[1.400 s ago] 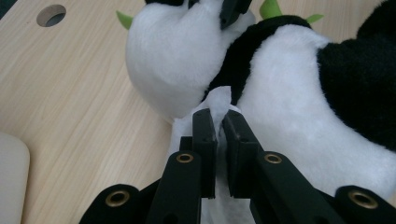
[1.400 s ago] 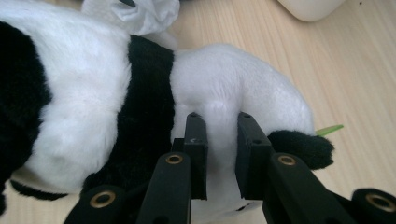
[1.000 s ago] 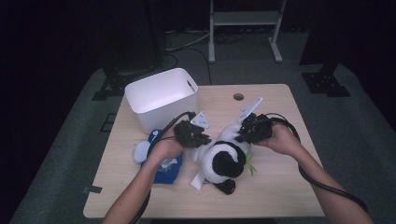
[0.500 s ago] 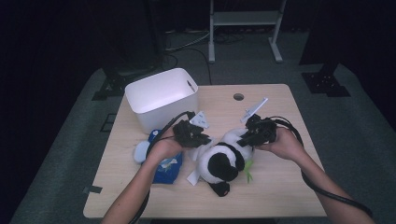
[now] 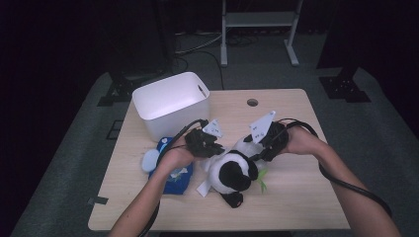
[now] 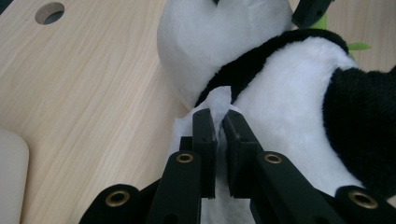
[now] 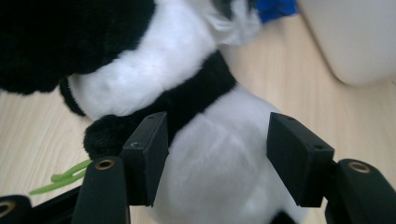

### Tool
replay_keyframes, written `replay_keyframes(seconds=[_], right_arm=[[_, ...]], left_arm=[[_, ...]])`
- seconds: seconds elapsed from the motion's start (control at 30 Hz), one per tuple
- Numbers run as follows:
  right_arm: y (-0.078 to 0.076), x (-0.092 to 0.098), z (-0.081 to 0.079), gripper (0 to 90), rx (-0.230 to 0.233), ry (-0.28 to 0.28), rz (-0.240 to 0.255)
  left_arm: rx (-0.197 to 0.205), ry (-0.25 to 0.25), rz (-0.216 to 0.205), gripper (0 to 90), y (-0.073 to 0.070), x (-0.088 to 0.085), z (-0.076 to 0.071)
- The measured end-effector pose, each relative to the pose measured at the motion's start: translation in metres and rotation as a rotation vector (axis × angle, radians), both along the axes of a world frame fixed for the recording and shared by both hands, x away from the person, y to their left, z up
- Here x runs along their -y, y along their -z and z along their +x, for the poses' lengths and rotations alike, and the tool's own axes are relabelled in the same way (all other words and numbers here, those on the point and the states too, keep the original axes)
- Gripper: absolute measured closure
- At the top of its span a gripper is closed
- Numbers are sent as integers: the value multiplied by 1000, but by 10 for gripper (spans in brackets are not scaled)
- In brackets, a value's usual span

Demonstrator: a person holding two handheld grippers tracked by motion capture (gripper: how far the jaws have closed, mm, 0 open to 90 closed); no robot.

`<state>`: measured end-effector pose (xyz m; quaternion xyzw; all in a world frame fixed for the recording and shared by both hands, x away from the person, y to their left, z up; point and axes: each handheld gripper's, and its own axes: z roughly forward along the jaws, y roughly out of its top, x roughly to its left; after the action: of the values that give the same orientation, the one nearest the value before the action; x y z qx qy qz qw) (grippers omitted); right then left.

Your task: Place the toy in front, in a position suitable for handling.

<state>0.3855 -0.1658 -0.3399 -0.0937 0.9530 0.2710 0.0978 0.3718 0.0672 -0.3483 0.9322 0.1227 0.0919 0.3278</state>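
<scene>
Panda [image 5: 232, 170] is held between two grippers on the table [image 5: 296, 197], in front of the bin [image 5: 170, 103].

A tuft of its white fur is pinched in the nearly closed left gripper [image 6: 218, 123]; the right gripper [image 7: 217, 149] is spread wide around its white body. A blue item [image 5: 175, 175] is seen beside it, with no writing that can be read.

No legible text, label, brand or number appears in any view. Small dark marks sit on the grey three-cornered plates of the left gripper [image 5: 216, 149] and right gripper [image 5: 258, 152] (too small to read). The blue package [image 5: 174, 174], at 9 o'clock from the panda, bears an indistinct print.
</scene>
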Motion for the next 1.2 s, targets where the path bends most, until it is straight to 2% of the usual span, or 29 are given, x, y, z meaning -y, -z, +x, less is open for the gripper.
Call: replay_keyframes(seconds=[0.03, 0.1, 0.13, 0.23, 0.33, 0.43, 0.5, 0.6, 0.7, 0.83, 0.93, 1.2], right_arm=[[0, 0, 0, 357, 0, 0, 0], [4, -6, 2, 329, 9, -38, -31], [7, -9, 3, 330, 18, -41, -40], [12, -12, 6, 350, -20, -41, -44], [24, -17, 8, 405, -25, -31, -54], [32, -18, 7, 488, -30, 8, -47], [34, -18, 4, 577, -23, 42, -44], [32, -17, -1, 672, -14, 110, -51], [23, -12, -4, 726, -39, 171, -72], [20, 1, -2, 749, -125, 279, -64], [20, 6, -1, 756, -130, 332, -56], [20, 15, 4, 757, -134, 416, -56]], left_arm=[[0, 0, -2, 837, 0, 0, 0], [-1, -4, -1, 837, 0, -1, 0], [0, -5, 0, 837, 0, -2, 0], [-2, -8, -4, 837, 0, -4, 1], [1, -7, -8, 837, 0, -5, 0], [2, -10, -9, 837, 0, -7, -1], [0, -16, -18, 837, 1, -8, -2], [-8, -18, -26, 837, 1, -10, -2], [-10, -20, -28, 838, 1, -11, -1], [-13, -22, -28, 837, 5, -14, -1], [-21, -25, -30, 837, 9, -16, -1], [-25, -23, -27, 837, 11, -20, -5]])
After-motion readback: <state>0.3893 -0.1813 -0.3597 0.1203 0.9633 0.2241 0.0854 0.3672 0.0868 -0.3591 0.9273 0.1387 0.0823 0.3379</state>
